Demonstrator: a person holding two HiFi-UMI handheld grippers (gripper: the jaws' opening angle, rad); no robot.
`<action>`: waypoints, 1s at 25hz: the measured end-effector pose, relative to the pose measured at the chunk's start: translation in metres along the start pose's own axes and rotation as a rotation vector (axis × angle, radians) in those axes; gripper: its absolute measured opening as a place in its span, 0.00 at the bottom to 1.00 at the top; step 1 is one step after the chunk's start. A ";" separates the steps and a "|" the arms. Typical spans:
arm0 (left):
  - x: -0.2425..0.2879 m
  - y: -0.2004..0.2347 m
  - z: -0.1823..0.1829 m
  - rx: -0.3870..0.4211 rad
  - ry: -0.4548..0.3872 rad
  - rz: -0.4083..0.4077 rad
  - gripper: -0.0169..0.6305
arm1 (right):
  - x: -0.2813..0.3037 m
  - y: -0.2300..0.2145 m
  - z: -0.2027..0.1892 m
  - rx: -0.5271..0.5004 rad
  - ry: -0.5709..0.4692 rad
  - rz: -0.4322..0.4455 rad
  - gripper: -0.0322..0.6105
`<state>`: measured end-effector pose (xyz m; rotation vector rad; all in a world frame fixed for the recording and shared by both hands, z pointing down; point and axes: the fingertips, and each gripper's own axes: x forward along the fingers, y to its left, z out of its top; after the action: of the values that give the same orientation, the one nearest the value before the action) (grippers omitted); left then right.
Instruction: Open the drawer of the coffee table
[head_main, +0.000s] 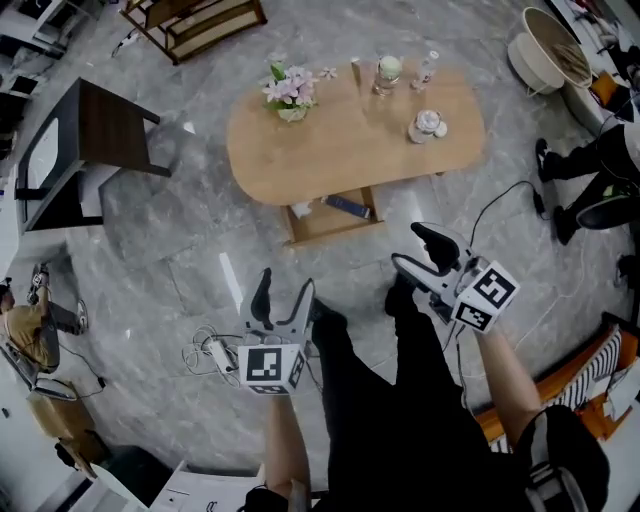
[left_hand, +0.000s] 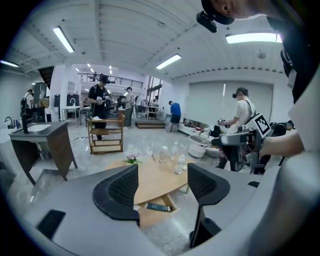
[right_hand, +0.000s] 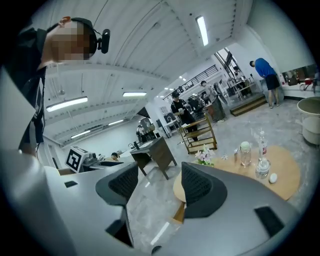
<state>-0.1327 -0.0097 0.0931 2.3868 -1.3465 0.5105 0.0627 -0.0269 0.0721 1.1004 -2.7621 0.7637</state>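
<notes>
The oval wooden coffee table stands ahead on the grey floor. Its drawer is pulled out toward me on the near side, and a dark flat item lies in it. My left gripper is open and holds nothing, well short of the drawer. My right gripper is open too, just right of the drawer and clear of it. The left gripper view looks between my left gripper's jaws at the table and the open drawer. Only floor and the table's edge show past my right gripper.
A flower pot, a glass jar and small bottles stand on the table. A dark desk is at left, a wooden cart behind, a white basket at right. Cables and a power strip lie by my left foot.
</notes>
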 end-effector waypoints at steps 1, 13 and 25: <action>-0.002 -0.005 0.011 -0.002 -0.013 -0.009 0.51 | -0.004 0.003 0.011 -0.003 -0.015 -0.011 0.47; -0.028 -0.055 0.109 0.052 -0.173 -0.048 0.48 | -0.048 0.037 0.111 -0.164 -0.160 -0.098 0.44; -0.041 -0.106 0.145 0.075 -0.283 0.001 0.37 | -0.085 0.054 0.130 -0.297 -0.188 -0.073 0.14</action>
<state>-0.0408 0.0044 -0.0666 2.5959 -1.4665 0.2326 0.1045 -0.0013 -0.0848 1.2557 -2.8402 0.2397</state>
